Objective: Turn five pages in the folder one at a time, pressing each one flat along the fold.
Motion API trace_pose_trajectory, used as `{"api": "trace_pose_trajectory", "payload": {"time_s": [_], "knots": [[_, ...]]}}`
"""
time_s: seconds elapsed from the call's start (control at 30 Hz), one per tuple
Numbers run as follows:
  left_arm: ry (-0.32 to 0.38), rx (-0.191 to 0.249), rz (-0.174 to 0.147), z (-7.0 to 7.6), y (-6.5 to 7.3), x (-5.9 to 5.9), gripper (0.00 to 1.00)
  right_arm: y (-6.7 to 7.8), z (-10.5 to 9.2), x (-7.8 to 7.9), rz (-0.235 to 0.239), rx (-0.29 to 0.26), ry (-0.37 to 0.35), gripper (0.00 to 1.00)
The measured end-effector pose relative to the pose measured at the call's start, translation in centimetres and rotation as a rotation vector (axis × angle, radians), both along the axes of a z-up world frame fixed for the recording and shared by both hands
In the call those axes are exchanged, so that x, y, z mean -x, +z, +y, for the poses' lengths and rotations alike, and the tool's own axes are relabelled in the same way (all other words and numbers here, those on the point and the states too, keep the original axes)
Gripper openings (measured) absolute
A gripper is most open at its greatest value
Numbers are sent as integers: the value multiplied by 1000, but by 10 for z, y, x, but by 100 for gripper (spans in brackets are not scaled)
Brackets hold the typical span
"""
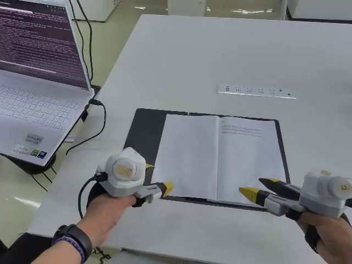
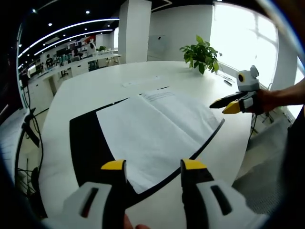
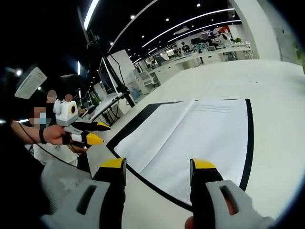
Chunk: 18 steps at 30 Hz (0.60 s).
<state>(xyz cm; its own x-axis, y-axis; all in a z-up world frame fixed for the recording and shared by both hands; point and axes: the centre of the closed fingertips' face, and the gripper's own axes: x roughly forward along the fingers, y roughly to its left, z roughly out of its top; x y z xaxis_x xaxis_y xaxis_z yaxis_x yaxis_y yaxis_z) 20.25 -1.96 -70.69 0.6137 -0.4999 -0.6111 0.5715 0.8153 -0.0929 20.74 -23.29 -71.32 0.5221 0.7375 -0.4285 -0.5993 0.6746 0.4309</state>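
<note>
A black folder (image 1: 144,132) lies open on the white table, with white pages on both sides of the fold (image 1: 218,157). The right page (image 1: 247,159) carries a few lines of print near its top. My left gripper (image 1: 158,191) hovers open at the folder's near left corner, with nothing between its yellow tips. My right gripper (image 1: 258,188) stands open just off the near right corner, also holding nothing. The left gripper view has the pages (image 2: 152,131) ahead of the open jaws and the right gripper (image 2: 228,104) beyond. The right gripper view looks over the pages (image 3: 190,138) toward the left gripper (image 3: 95,133).
An open laptop (image 1: 38,82) sits at the far left with a cable (image 1: 99,124) trailing toward the folder. A white power strip (image 1: 256,91) lies beyond the folder. A potted plant (image 2: 202,55) stands at the table's far end. The table's near edge (image 1: 181,250) runs just below both grippers.
</note>
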Motion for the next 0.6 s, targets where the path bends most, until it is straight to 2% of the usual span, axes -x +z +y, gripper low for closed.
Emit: {"api": "trace_pose_trajectory", "payload": {"time_s": [0.23, 0.43, 0.6], "knots": [[-9, 9, -50, 1, 25, -8, 49, 19, -23, 0, -46, 25, -35, 56], [-10, 15, -71, 7, 40, -10, 54, 36, -38, 0, -83, 37, -63, 59], [-6, 21, -88, 15, 54, -7, 57, 51, -48, 2, -115, 52, -68, 62]]}}
